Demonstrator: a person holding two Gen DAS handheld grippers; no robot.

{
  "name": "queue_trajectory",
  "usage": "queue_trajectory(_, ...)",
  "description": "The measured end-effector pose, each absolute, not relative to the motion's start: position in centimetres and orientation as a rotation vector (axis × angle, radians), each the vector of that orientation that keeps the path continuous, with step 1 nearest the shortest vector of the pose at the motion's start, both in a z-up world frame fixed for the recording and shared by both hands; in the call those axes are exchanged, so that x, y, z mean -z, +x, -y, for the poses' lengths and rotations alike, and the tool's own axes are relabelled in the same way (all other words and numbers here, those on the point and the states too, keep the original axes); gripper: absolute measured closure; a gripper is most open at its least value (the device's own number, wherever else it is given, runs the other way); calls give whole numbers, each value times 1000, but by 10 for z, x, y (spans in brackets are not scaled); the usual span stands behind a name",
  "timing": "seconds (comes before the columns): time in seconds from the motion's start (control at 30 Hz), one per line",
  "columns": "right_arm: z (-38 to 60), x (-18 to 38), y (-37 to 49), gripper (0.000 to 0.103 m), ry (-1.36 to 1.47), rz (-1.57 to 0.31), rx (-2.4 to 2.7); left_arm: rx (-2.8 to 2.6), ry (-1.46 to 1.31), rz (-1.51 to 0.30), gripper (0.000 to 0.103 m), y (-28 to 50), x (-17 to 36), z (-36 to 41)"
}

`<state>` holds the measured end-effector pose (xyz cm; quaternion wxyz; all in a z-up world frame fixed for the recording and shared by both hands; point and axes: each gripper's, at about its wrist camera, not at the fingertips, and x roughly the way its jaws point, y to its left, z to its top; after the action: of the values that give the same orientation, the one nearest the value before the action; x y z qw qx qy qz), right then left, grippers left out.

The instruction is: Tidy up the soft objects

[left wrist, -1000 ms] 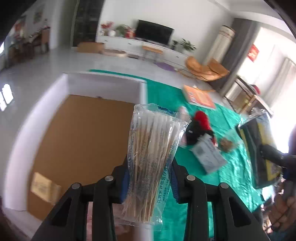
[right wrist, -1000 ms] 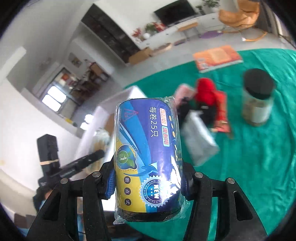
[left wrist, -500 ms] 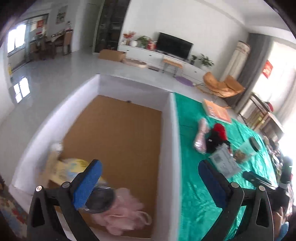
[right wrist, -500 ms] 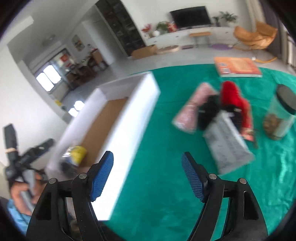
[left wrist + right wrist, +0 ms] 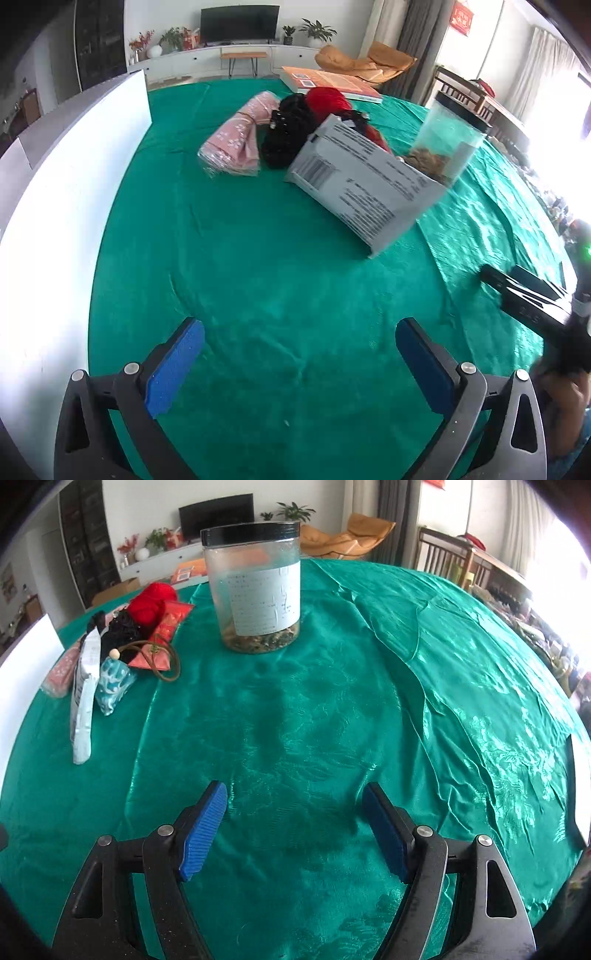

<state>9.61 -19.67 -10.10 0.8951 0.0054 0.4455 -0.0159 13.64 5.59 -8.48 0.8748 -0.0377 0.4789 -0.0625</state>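
A heap of soft things lies on the green cloth: a pink packet, a black bundle, a red woolly piece and a grey mailer bag. The right wrist view shows the same heap at its left, the red piece, the grey bag on edge, and a blue-white pouch with a brown cord. My left gripper is open and empty above bare cloth, short of the heap. My right gripper is open and empty too, facing the jar.
A white box wall runs along the left of the table. A clear jar with a black lid stands beside the heap. An orange book lies behind it. The right tool's black body shows at the right.
One second ago the left gripper held a packet of cotton swabs and the right a roll of bags. Both opened over the white box and have swung down over the green cloth, empty.
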Motion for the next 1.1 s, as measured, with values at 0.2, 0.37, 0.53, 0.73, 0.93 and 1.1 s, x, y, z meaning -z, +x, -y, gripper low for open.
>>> queue_trajectory(0.2,196,104,97,22,21,-908,13,27,-59,-988,0,167,106,-84)
queue_trajectory(0.37,195,104,96,18,22,-912,8,1,-2,-949,0,166,113,-82)
queue_trajectory(0.53,193,105,97,16,23,-915,5,2,-7,-949,0,166,113,-83)
queue_trajectory(0.73,193,105,97,16,23,-915,3,2,-6,-949,0,166,113,-83)
queue_trajectory(0.93,193,105,97,16,23,-915,4,2,-6,-949,0,166,113,-83)
queue_trajectory(1.1,193,105,97,16,24,-915,4,2,-7,-948,0,166,114,-83)
